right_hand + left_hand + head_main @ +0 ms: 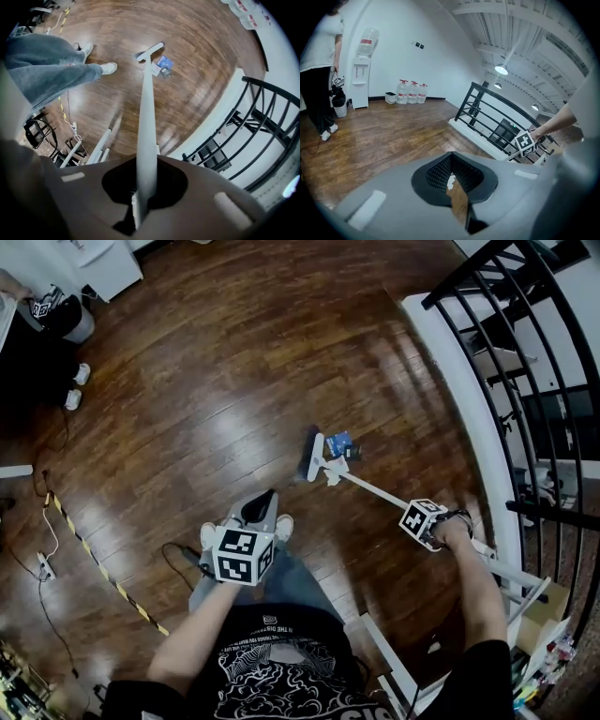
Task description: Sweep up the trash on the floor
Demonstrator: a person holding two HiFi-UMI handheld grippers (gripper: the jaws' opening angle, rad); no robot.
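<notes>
Standing on a dark brown wooden plank floor [216, 381], a person holds a gripper in each hand. The right gripper [405, 505] [143, 187] is clamped on the long white broom handle [370, 487] [147, 117], whose flat white broom head [314, 457] [150, 50] rests on the floor just beside a small blue piece of trash [339, 443] [164, 62]. The left gripper [258, 512] [452, 180] has its jaws pressed together with nothing between them.

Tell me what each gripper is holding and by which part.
Right gripper grips the broom by its handle, near the top end. Left gripper, jaws nearly together, holds nothing.
</notes>
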